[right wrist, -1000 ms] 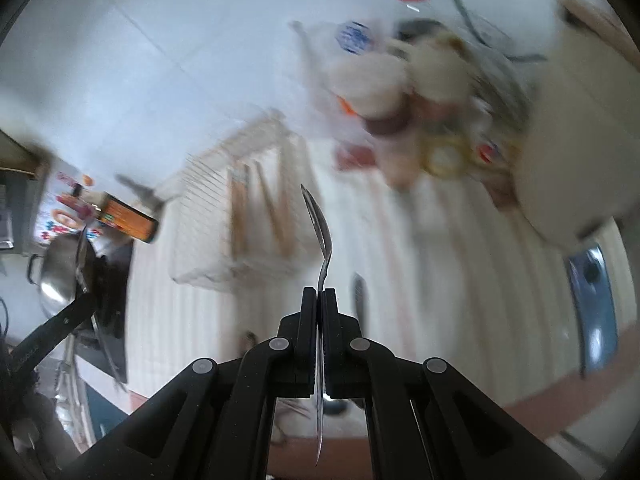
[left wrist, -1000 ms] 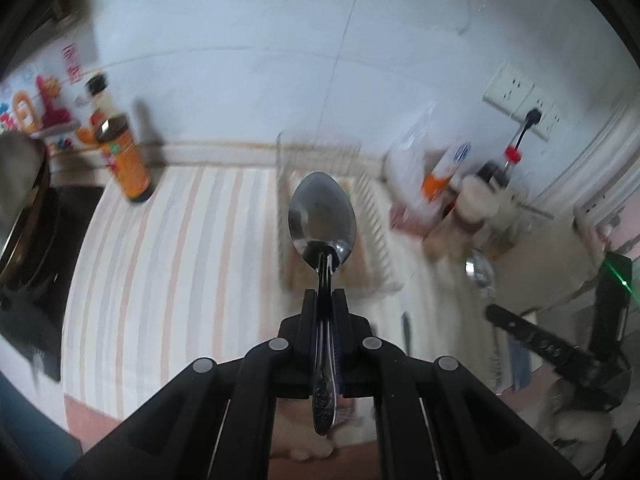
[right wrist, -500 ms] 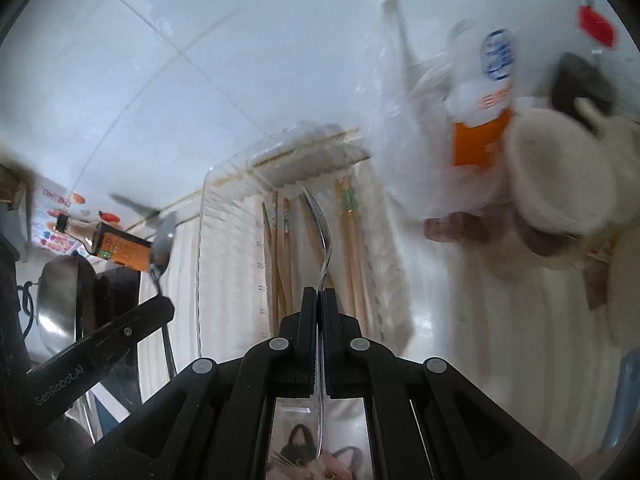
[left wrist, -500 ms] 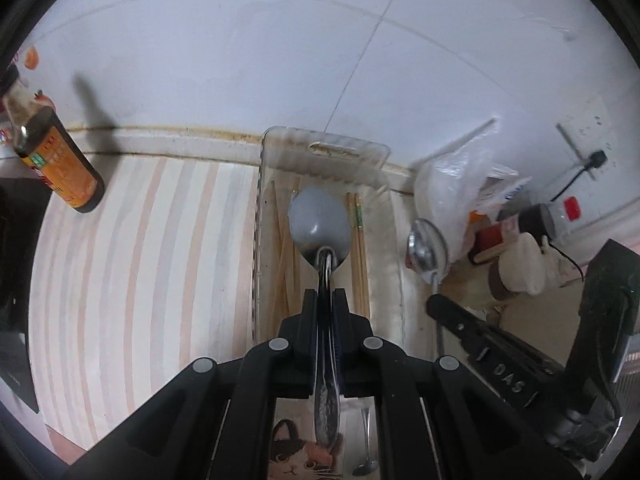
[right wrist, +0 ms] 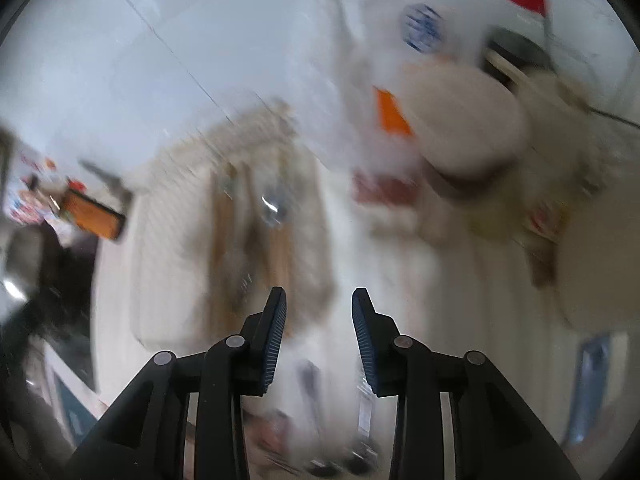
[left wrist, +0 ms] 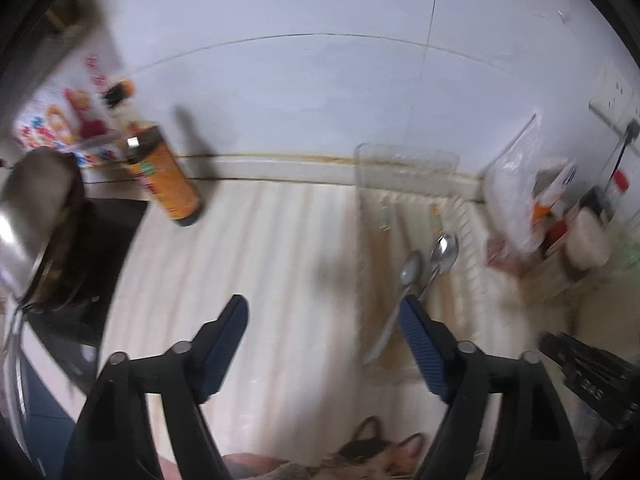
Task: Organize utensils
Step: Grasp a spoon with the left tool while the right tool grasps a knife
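Both spoons (left wrist: 428, 268) left the grippers & now lie side by side in the clear tray (left wrist: 404, 168). L gripper (left wrist: 322, 312) & R gripper (right wrist: 319, 300) jaws opening, nothing between.

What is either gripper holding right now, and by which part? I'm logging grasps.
Nothing. Both the left gripper and right gripper are opening with nothing between their fingers; two spoons lie in the clear tray.

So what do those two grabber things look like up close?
Both are black plastic. The left gripper has two long fingers lined with dark blue ridged pads, joined by arms with round silver rivets. The right gripper looks the same: black arms, blue ribbed pads, silver rivets. No cables or sleeves show.
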`<act>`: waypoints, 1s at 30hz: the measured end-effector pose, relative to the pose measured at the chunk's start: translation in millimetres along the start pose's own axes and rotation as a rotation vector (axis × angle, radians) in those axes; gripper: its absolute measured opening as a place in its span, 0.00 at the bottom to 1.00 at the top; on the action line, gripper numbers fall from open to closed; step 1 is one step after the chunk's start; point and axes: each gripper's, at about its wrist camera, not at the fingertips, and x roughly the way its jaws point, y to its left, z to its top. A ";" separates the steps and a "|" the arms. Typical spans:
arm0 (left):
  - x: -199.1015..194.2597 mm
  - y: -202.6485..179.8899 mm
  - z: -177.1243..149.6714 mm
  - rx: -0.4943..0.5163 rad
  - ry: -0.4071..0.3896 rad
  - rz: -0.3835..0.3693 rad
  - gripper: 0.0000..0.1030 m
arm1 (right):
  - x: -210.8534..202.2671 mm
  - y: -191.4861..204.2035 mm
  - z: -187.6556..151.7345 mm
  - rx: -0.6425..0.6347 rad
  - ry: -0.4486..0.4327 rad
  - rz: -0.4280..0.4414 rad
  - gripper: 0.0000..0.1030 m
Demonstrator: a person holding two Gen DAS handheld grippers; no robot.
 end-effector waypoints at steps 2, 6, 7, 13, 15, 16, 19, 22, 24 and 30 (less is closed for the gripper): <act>-0.2 6.9 -23.3 -0.013 -0.002 0.018 1.00 | 9.5 -11.3 -27.3 0.000 0.039 -0.028 0.45; 19.3 13.1 -61.8 -0.001 0.076 0.039 1.00 | 45.1 -27.0 -73.1 0.026 0.163 -0.031 0.45; 25.5 12.1 -70.0 0.004 0.098 0.044 1.00 | 51.9 -26.9 -78.5 0.028 0.177 -0.033 0.45; 52.5 2.8 -108.6 0.011 0.212 0.070 1.00 | 79.3 -8.7 -102.3 -0.063 0.203 -0.133 0.23; 57.2 -6.8 -115.0 0.026 0.233 0.053 1.00 | 77.8 -9.3 -102.9 -0.082 0.196 -0.178 0.06; 57.1 -12.8 -117.0 0.037 0.240 0.044 1.00 | 76.2 -13.2 -102.9 -0.072 0.198 -0.171 0.06; 58.5 -40.1 -123.2 0.074 0.267 -0.018 1.00 | 67.4 -40.1 -104.8 -0.043 0.204 -0.215 0.06; 64.8 -71.4 -130.0 0.105 0.318 -0.106 0.99 | 56.7 -73.3 -107.8 0.005 0.215 -0.237 0.06; 71.7 -94.7 -135.6 0.126 0.363 -0.179 0.97 | 49.6 -94.1 -109.4 0.041 0.223 -0.256 0.06; 97.0 -144.3 -155.0 0.162 0.497 -0.292 0.59 | 34.8 -128.0 -117.3 0.126 0.219 -0.239 0.06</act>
